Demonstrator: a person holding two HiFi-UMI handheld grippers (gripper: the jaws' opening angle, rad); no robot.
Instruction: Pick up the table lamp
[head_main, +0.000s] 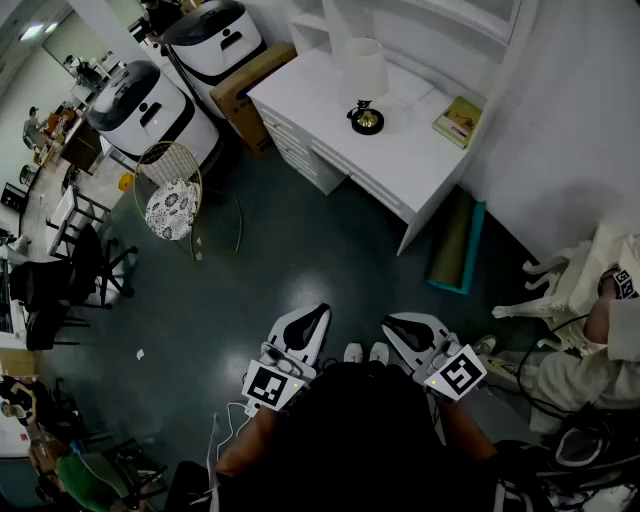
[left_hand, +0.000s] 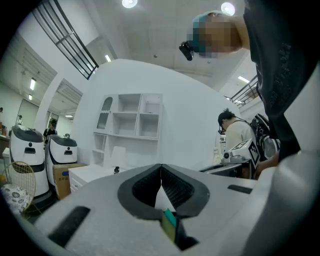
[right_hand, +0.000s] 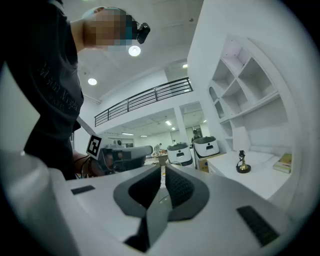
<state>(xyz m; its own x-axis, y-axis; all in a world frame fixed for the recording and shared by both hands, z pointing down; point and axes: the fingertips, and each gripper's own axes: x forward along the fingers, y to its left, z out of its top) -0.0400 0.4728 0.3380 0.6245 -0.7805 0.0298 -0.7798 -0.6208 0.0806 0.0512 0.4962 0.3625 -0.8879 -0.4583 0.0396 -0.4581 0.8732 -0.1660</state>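
Observation:
The table lamp (head_main: 366, 85), with a white shade and a dark, brass-coloured base, stands upright on the white desk (head_main: 420, 160) at the far side of the room. It shows small and far off in the left gripper view (left_hand: 118, 159) and in the right gripper view (right_hand: 242, 155). Both grippers are held low near my body, well short of the desk. My left gripper (head_main: 318, 312) is shut with nothing in it, its jaws meeting at the tip. My right gripper (head_main: 391, 322) is also shut and holds nothing, with only a thin slit between its jaws.
A yellow book (head_main: 458, 121) lies on the desk's right end. Left of the desk are a cardboard box (head_main: 250, 85), two white robot units (head_main: 150, 105) and a wire chair (head_main: 170, 195). A rolled mat (head_main: 455, 245) lies beside the desk leg. A person (head_main: 600, 350) sits at right.

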